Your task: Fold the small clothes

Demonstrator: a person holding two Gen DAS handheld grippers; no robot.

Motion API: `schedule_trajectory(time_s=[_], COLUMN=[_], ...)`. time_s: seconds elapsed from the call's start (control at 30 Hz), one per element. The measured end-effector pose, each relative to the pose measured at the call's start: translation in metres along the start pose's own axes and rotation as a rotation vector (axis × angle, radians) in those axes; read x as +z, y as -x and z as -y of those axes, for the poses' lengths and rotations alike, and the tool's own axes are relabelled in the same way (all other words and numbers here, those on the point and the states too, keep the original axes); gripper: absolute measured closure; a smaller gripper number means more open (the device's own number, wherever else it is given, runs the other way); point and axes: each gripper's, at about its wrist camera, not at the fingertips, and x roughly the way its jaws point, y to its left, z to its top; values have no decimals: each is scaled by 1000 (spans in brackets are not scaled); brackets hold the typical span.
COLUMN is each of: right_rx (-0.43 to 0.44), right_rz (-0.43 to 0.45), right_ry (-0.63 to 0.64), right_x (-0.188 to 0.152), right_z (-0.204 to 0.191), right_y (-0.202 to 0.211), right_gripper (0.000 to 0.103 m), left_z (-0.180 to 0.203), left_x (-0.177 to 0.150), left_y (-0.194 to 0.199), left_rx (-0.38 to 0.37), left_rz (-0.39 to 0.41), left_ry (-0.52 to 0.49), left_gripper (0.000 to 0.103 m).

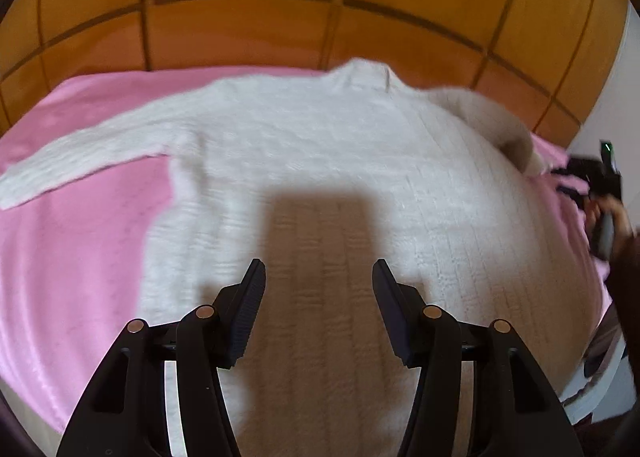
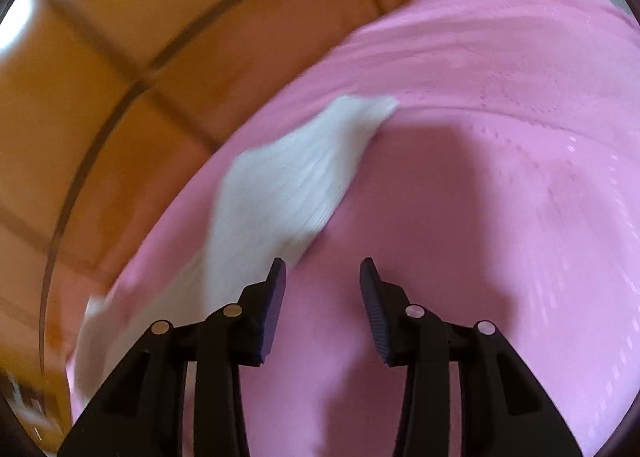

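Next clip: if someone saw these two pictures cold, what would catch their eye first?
A white knitted sweater lies spread across a pink bedspread, one sleeve stretched out to the left, with a wooden panelled headboard behind. The left claw hangs open over its lower body, casting a shadow. In the right wrist view, the right claw is open over bare pink, beside the other sleeve.

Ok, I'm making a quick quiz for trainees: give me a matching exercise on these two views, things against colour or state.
Things:
1. sweater
2. bed cover
3. headboard
4. left tool

Colour or state:
A. pink
B. open, holding nothing
C. white, spread flat
D. orange-brown wood panels

Pairs: 1-C, 2-A, 3-D, 4-B
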Motion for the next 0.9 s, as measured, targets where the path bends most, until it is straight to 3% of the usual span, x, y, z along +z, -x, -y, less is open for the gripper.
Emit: schedule_trajectory(time_s=[0.17, 0.27, 0.37, 0.57, 0.73, 0.9], right_rx=[-18, -25, -17, 61, 118, 169], right_rz=[1, -29, -25, 58, 120, 161], right_ry=[-55, -29, 4, -18, -31, -57], right_x=[38, 46, 45, 36, 1, -34], right_z=[-2, -4, -5, 25, 53, 64], right_y=[-41, -51, -33, 75, 181, 247], right_gripper=[73, 96, 98, 98, 98, 98], left_z=[-1, -3, -1, -3, -8, -12], left_x=[-2, 0, 1, -1, -1, -2], left_y=[-19, -20, -23, -22, -18, -13], left_rx=[-4, -6, -4, -24, -57, -79], left_rz=[-49, -52, -52, -41, -31, -32], left_ry=[22, 35, 38, 60, 97, 116], left_gripper=[46, 44, 44, 44, 44, 44])
